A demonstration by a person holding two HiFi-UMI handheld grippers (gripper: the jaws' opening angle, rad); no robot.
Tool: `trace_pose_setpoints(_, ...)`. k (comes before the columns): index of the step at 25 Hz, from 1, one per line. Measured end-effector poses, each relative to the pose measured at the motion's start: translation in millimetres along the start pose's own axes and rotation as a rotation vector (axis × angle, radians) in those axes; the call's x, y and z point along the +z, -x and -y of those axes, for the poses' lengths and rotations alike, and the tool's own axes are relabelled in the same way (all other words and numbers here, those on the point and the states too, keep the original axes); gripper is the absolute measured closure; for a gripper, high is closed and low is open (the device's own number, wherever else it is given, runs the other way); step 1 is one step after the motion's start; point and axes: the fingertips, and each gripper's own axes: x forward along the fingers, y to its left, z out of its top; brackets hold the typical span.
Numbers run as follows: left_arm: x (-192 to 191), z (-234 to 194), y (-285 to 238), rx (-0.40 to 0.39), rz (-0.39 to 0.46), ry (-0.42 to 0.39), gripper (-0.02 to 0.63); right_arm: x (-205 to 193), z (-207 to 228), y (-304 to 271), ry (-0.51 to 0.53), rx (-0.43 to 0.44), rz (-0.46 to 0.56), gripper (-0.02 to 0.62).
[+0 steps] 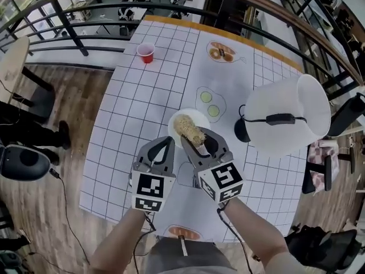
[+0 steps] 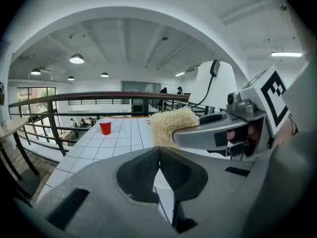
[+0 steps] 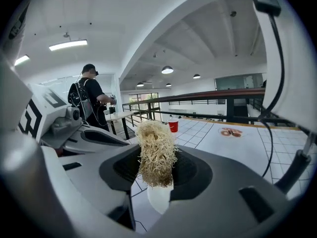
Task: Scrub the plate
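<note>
A white plate lies on the checked tablecloth, near the middle of the table. My left gripper is shut at the plate's left rim, and a sliver of plate shows between its jaws. My right gripper is shut on a straw-coloured loofah scrubber, which lies over the plate's top face. In the right gripper view the scrubber stands up between the jaws, with the plate white below it. The left gripper view shows the scrubber just beyond its tips.
A big white lampshade with a black cord and base stands close on the right. A red cup sits at the far left of the table. Dark railings run behind the table. A person stands beyond it.
</note>
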Motion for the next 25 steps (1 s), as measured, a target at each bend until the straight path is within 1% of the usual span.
trace_pose_setpoints(3,-24,-4,-20,0.008,-0.044,0.023,0.592,-16,0,-16,0.018,0.027,-0.041,0.442)
trace_pose_setpoints(7,-54,-7,-42,0.0,-0.094,0.023,0.592,-27,-2,-37,0.045,0.06,-0.068,0.442)
trace_pose_setpoints(10,-70,-9,-55,0.0,-0.108,-0.007,0.592,-39,1,-54,0.043,0.06,-0.093,0.442)
trace_pose_setpoints(13,-85,-8,-66,-0.012,-0.14,-0.032,0.592,-55,4,-68,0.044,0.071,-0.139,0.442)
trace_pose_setpoints(16,-95,-7,-71,-0.023,-0.167,-0.04,0.592,-66,1,-74,0.045,0.084,-0.172,0.442)
trace_pose_setpoints(19,-97,-7,-73,-0.016,-0.183,-0.054,0.592,-70,3,-75,0.042,0.085,-0.174,0.442)
trace_pose_setpoints(25,-102,-4,-78,-0.011,-0.25,-0.111,0.592,-81,11,-80,0.038,0.095,-0.226,0.442)
